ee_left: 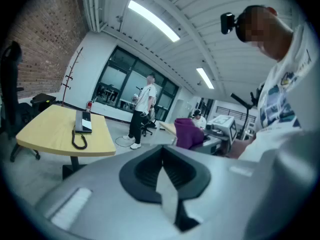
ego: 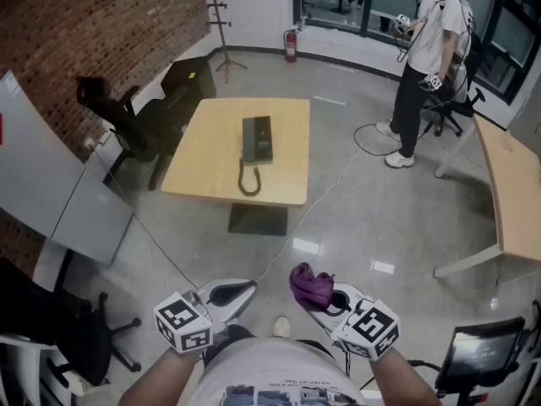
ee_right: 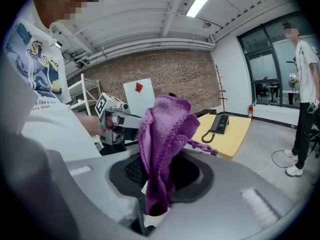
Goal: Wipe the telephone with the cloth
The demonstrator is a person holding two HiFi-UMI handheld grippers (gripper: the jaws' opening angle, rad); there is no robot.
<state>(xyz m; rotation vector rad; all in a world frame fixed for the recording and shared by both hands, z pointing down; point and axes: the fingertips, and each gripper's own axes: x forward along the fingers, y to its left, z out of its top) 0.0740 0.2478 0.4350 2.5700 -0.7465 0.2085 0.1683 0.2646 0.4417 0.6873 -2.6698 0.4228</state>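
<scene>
Left gripper (ego: pixel 239 292) is clenched shut, with nothing held. Right gripper (ego: pixel 325 301), just beside it, is clamped on a purple cloth (ee_right: pixel 165 134), which is bunched upright between its jaws. A phone (ego: pixel 257 139) is seen well ahead of both, lying on a table (ego: pixel 203 167).
</scene>
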